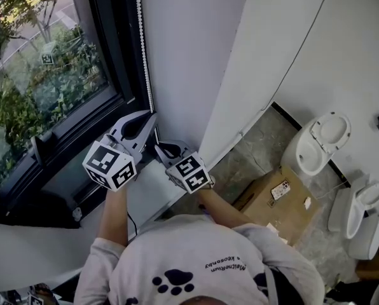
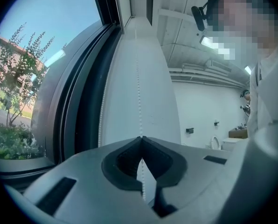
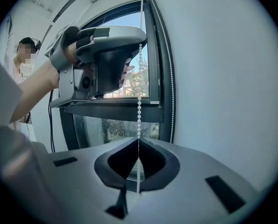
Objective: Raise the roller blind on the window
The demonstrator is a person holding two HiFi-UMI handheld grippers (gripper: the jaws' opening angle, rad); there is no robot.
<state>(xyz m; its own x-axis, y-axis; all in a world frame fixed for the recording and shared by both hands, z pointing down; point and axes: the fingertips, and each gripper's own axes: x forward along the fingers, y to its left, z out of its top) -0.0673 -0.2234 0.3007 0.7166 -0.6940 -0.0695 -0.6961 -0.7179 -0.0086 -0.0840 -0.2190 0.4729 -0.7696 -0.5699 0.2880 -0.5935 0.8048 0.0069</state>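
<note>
Where the window [image 1: 43, 88] meets the white wall [image 1: 189, 43], the blind's bead chain [image 1: 142, 43] hangs down the frame edge; the blind fabric shows in no view. I hold the left gripper [image 1: 152, 114] clamped on one strand and the right gripper [image 1: 158, 147] clamped on that strand just below. I judge the chain light, limp and prone to slipping: seat the pads behind a bead and pull straight along it.
</note>
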